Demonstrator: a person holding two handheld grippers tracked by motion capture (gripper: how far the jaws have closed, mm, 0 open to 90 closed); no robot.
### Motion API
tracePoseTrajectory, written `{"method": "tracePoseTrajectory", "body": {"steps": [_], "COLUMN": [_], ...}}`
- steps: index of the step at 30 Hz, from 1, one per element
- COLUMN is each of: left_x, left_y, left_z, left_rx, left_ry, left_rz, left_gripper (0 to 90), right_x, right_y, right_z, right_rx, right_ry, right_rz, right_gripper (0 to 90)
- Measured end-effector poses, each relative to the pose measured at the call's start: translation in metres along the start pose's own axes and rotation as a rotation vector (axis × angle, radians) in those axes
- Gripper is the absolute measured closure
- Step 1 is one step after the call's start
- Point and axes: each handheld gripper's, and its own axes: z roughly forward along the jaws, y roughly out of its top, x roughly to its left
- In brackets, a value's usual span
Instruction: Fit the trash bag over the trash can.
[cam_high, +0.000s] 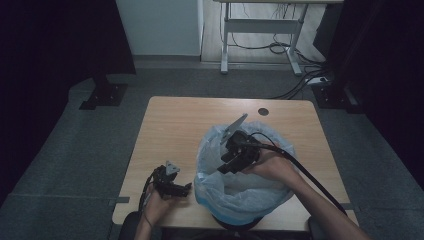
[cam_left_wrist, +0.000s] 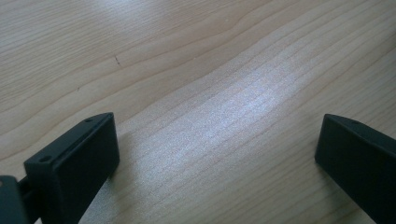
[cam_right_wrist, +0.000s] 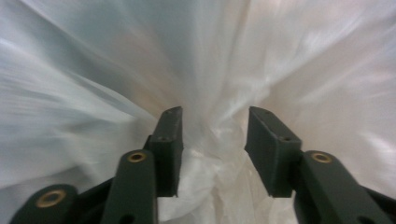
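Observation:
A bin lined with a pale translucent plastic bag (cam_high: 235, 197) stands at the front right of the wooden table (cam_high: 175, 125). My right gripper (cam_high: 223, 169) reaches down into the bag's mouth from the right. In the right gripper view its jaws (cam_right_wrist: 215, 116) stand apart, with crumpled white bag plastic (cam_right_wrist: 219, 186) in the gap and beyond it, and the pads do not press on it. My left gripper (cam_high: 183, 189) rests on the table left of the bin. Its jaws (cam_left_wrist: 217, 130) are wide apart over bare wood, holding nothing.
A dark round cable hole (cam_high: 263, 111) sits near the table's far edge. Beyond the table are a white desk frame (cam_high: 260, 30), floor cables (cam_high: 300, 85) and a black stand base (cam_high: 104, 95). Bare tabletop lies to the left and behind the bin.

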Motion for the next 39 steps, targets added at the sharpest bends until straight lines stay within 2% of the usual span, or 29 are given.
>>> {"method": "tracePoseTrajectory", "body": {"steps": [1,2,3,5,7,9,11,13,14,15,18,25,26,27,30,32,36,37,39], "left_x": [0.000,0.000,0.000,0.000,0.000,0.000,0.000,0.000,0.000,0.000,0.000,0.000,0.000,0.000,0.000,0.000,0.000,0.000,0.000], "left_y": [0.000,0.000,0.000,0.000,0.000,0.000,0.000,0.000,0.000,0.000,0.000,0.000,0.000,0.000,0.000,0.000,0.000,0.000,0.000], "left_z": [0.000,0.000,0.000,0.000,0.000,0.000,0.000,0.000,0.000,0.000,0.000,0.000,0.000,0.000,0.000,0.000,0.000,0.000,0.000], "left_rx": [0.000,0.000,0.000,0.000,0.000,0.000,0.000,0.000,0.000,0.000,0.000,0.000,0.000,0.000,0.000,0.000,0.000,0.000,0.000], "left_ry": [0.000,0.000,0.001,0.001,0.001,0.001,0.000,0.000,0.000,0.000,0.000,0.001,0.001,0.001,0.000,0.000,0.000,0.000,0.001], "left_rz": [0.000,0.000,0.001,0.001,0.001,0.000,0.000,0.000,0.000,0.000,0.000,0.000,0.000,0.000,0.000,0.000,0.000,-0.001,0.000], "left_gripper": [0.0,0.0,0.0,0.0,0.0,0.0,0.0,0.0,0.0,0.0,0.0,0.0,0.0,0.0,0.0,0.0,0.0,0.0,0.0], "right_x": [0.002,0.002,0.003,0.001,-0.003,-0.009,-0.017,-0.025,-0.028,-0.029,-0.030,-0.035,-0.035,-0.033,-0.029,-0.022,-0.003,0.004,0.016], "right_y": [0.000,0.000,0.000,0.001,0.002,0.002,0.002,0.001,0.000,0.001,0.002,-0.006,-0.006,-0.007,-0.003,-0.001,0.000,0.001,0.001], "right_z": [-0.007,-0.007,-0.023,-0.038,-0.049,-0.051,-0.046,-0.036,-0.031,-0.026,-0.013,0.025,0.025,0.025,0.007,-0.006,-0.026,-0.031,-0.034], "right_rx": [-0.033,-0.033,-0.101,-0.167,-0.221,-0.237,-0.207,-0.156,-0.132,-0.122,-0.065,0.198,0.198,0.200,0.065,-0.014,-0.143,-0.180,-0.219], "right_ry": [-0.007,-0.007,-0.009,-0.019,-0.073,-0.134,-0.195,-0.226,-0.222,-0.206,-0.204,-0.153,-0.153,-0.131,-0.109,-0.094,-0.053,-0.026,0.033], "right_rz": [-0.007,-0.007,-0.021,-0.027,-0.017,-0.001,0.023,0.044,0.050,0.056,0.059,0.062,0.062,0.052,0.048,0.036,-0.019,-0.031,-0.056], "right_gripper": [52.5,52.5,49.6,48.8,48.9,49.9,51.3,53.0,56.4,56.2,55.4,49.5,49.5,49.1,49.0,45.5,37.8,35.7,34.2]}}
